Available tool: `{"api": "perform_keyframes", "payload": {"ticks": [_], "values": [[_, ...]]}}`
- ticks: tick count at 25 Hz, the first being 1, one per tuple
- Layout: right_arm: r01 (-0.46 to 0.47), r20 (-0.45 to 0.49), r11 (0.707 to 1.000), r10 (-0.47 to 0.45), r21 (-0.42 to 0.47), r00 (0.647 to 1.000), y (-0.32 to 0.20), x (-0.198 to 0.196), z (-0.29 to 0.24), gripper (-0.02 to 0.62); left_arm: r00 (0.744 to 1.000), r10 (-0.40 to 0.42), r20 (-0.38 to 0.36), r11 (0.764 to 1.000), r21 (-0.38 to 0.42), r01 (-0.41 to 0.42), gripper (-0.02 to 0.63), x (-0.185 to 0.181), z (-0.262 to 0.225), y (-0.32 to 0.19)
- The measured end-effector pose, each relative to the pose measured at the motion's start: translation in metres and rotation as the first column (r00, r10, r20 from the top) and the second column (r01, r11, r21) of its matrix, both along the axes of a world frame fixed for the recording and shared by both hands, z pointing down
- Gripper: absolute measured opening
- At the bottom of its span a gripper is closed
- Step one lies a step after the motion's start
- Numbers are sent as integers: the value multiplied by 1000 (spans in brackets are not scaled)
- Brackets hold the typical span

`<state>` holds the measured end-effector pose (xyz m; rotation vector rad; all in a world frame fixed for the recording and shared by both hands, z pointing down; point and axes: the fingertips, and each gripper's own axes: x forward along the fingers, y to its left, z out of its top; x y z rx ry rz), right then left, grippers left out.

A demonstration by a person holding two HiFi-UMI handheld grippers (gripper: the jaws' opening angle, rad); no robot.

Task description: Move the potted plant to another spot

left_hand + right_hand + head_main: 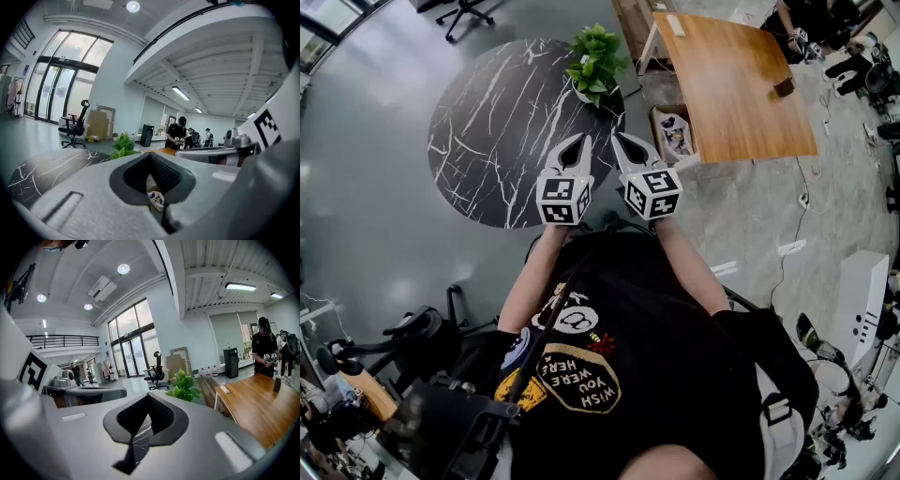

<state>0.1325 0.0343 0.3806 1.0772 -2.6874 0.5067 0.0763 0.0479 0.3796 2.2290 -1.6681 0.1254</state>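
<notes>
A potted plant (595,58) with green leaves in a white pot stands at the far right edge of the round black marble table (497,131). I hold both grippers side by side above the table's near edge, pointing toward the plant and well short of it. My left gripper (580,142) is shut with nothing in it, and so is my right gripper (618,140). The plant (123,144) shows just left of the left gripper (151,155) in the left gripper view. In the right gripper view the plant (183,385) rises right of the closed tips of the right gripper (147,397).
A wooden table (736,84) stands to the right of the plant, with an open box of small items (675,133) at its near corner. An office chair (464,11) is far back. People (178,133) stand in the background. A white cabinet (861,300) is at the right.
</notes>
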Motion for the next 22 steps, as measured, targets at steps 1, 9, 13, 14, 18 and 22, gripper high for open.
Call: {"api": "perform_keyframes", "payload": {"ticks": [1,9,13,14,18,22], "values": [[-1,0,1000,1,0,1000,0,0,0,2,1000,0,-1,1000,0,0,3,0,0,0],[2,-1,1000,-2,-2,1000,-1,-1,1,2,1000,4,-5,1000,-1,-4,3,-1,0,-1],[9,-10,1000,-9,-7,1000,0,-7,5,2,1000,1,-8,1000,-5,-1,3,-5,2,0],[9,-19,1000,-10,-15,1000,0,-8,8,2,1000,0,-9,1000,-7,0,3,-7,3,1],[-7,-51,998,3,-66,999,5,-15,27,2,1000,-9,-16,1000,-24,8,3,-19,10,7],[-6,-68,996,0,-86,998,10,-28,39,2,1000,-13,-17,999,-47,12,3,-34,22,9]]}}
